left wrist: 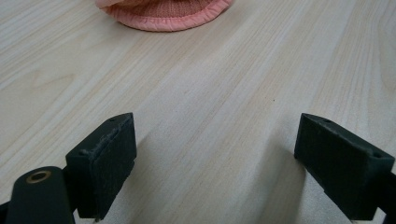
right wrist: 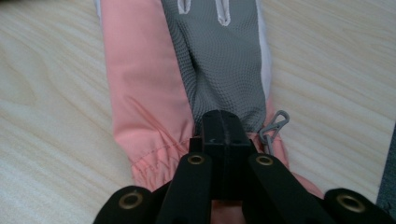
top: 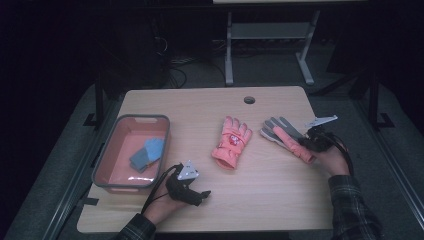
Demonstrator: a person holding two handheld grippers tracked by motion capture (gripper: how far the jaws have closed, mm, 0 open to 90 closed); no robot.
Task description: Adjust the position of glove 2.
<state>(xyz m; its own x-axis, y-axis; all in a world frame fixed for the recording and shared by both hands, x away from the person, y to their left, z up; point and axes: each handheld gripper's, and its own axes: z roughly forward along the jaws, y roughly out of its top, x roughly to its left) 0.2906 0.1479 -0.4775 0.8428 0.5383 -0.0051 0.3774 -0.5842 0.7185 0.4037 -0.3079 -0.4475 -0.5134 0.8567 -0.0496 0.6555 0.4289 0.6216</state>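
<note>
Right gripper [right wrist: 223, 135] clamped on grey-palmed glove [top: 289, 137] at the cuff, ready for dragging toward the bin [top: 102, 162] (probably); left gripper [left wrist: 215, 163] parked wide open, empty, on the counter [top: 265, 185].

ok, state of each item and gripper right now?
left gripper: open, holding nothing, over bare table.
right gripper: shut on grey-palmed glove at its cuff.
pink glove: flat on table, untouched.
grey bin: upright, blue cloth inside.
</note>
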